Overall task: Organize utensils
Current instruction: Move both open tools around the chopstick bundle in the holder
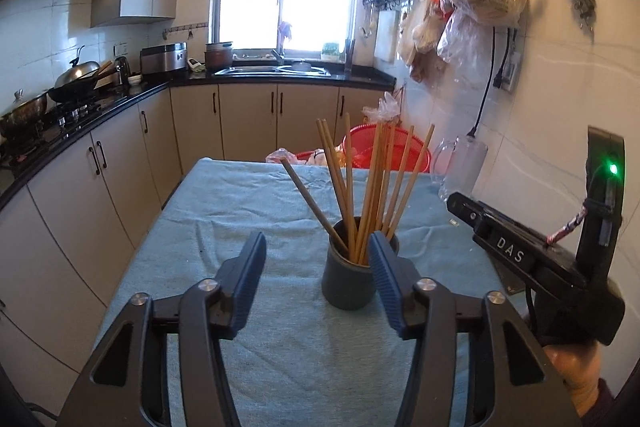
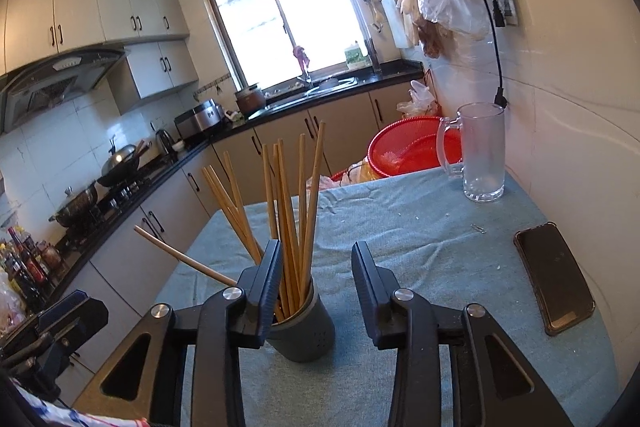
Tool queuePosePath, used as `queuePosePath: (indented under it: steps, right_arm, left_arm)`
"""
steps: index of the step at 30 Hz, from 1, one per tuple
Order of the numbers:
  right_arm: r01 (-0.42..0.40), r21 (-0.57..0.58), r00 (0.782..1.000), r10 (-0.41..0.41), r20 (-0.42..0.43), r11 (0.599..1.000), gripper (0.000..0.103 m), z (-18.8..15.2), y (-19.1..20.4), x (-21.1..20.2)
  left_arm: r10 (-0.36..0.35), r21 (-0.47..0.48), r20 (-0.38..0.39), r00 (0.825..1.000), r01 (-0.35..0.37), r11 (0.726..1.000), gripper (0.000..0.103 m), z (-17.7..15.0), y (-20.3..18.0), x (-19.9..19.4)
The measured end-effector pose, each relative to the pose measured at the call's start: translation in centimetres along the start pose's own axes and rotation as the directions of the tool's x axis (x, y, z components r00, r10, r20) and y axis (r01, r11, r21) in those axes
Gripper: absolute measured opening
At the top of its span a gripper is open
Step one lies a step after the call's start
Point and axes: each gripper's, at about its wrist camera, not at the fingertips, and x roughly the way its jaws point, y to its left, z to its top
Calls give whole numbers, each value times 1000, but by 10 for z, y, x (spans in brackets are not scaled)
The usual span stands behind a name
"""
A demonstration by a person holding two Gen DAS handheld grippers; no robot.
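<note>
Grey holder [image 1: 347, 281] — wooden chopsticks [image 1: 370, 187] upright inside

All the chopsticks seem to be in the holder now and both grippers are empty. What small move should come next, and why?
Probably pull both grippers straight back from the holder. All the chopsticks stand in it, none lies on the cloth, and the left gripper and right gripper are open and empty, each with a finger close by it, so a sideways move might tip it.
</note>
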Motion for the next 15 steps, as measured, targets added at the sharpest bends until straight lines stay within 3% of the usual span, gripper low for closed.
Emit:
queuePosePath:
  steps: [11, 15]
  right_arm:
    - [18, 0, 997, -18, -74, 1000, 38, -2, -11, 43]
    - [3, 27, 996, -1, -84, 1000, 38, 0, -18, 55]
  left_arm:
    - [57, 62, -55, 997, -53, 997, 54, -4, 2, 51]
    - [12, 26, -74, 997, -11, 1000, 54, 0, 11, 68]
